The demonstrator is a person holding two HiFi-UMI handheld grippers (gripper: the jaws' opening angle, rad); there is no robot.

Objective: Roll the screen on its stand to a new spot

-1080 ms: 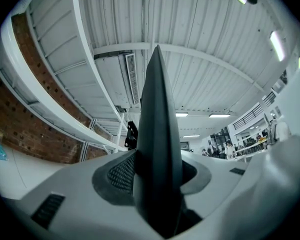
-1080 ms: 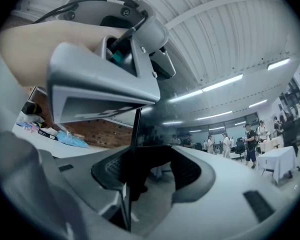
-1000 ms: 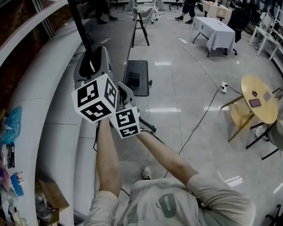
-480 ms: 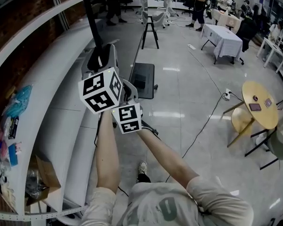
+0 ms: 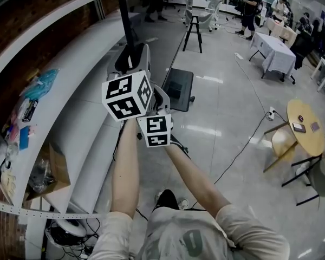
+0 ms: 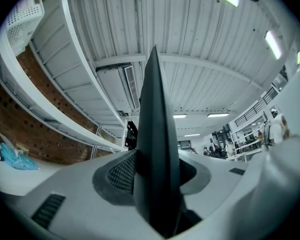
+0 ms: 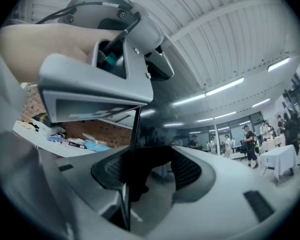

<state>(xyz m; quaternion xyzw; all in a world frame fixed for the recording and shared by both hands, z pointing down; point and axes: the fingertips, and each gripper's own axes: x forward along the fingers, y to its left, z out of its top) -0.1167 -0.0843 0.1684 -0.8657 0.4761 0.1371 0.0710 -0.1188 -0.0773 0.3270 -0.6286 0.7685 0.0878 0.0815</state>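
A wide hall with a glossy grey floor (image 5: 222, 107) spreads out. A curved white shelf (image 5: 70, 112) runs along the brick wall at the floor's left edge, and people are gathered at the far end. The screen (image 6: 157, 134) stands on the floor just beside that shelf, seen edge-on as a thin dark panel. Its stand's flat dark base (image 5: 177, 88) rests on the floor beyond the person's outstretched arms. The left claw (image 6: 157, 194) is clamped on the panel's edge, and the right claw (image 7: 135, 184) grips the same edge just below it. The panel fills the slot between each pair of jaws. With both grips set, the rolling step looks to be in hand. Which spot is meant cannot be told, so parking the stand and letting go appear left to do. A cable (image 5: 244, 143) trails across the floor to the right of the base, apart from it.
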